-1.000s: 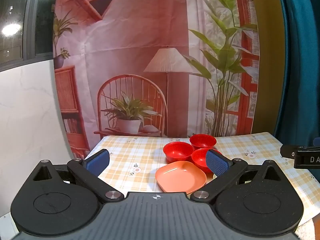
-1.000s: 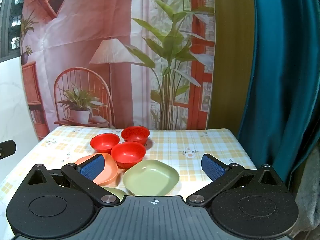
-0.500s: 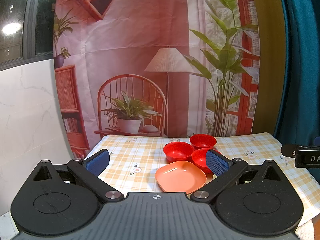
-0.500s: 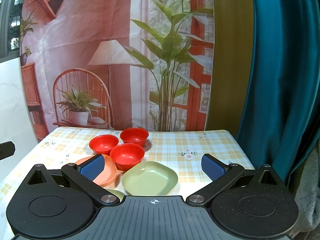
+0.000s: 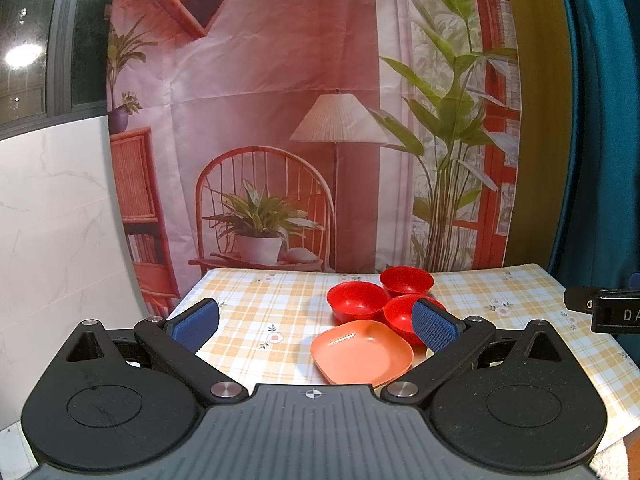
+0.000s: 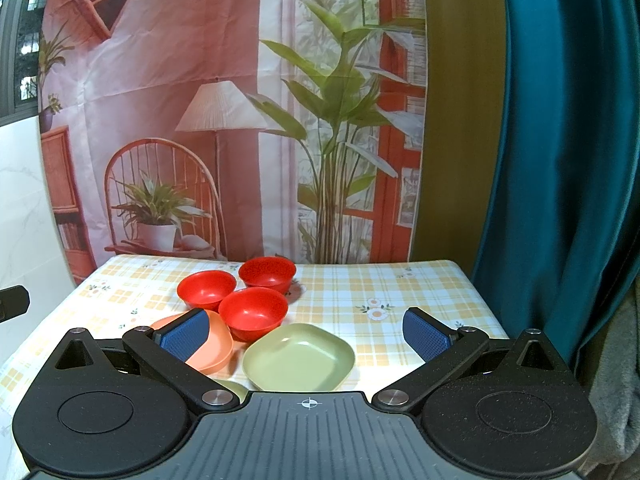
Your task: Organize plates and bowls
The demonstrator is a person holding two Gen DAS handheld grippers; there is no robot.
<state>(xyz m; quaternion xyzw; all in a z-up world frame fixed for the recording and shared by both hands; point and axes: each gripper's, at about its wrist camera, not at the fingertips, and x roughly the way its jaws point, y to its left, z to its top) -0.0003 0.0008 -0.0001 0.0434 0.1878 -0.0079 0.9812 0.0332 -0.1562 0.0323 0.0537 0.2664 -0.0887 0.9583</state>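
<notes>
Three red bowls sit clustered mid-table: one at the left (image 6: 206,289), one at the back (image 6: 267,274), one at the front (image 6: 253,313). An orange square plate (image 6: 214,350) lies front-left of them and a green square plate (image 6: 299,357) front-right. A second green plate's edge (image 6: 232,388) peeks from behind my right gripper's body. In the left wrist view the orange plate (image 5: 362,351) lies before the bowls (image 5: 356,300). My left gripper (image 5: 314,322) and right gripper (image 6: 306,332) are both open and empty, held above the table's near side.
The table has a yellow checked cloth (image 6: 360,284). A printed backdrop (image 6: 200,120) hangs behind it and a teal curtain (image 6: 560,160) to the right. The right gripper's side (image 5: 600,308) shows at the left wrist view's right edge.
Both grippers have drifted very slightly; the scene sits a touch lower in the views. Nothing on the table has moved.
</notes>
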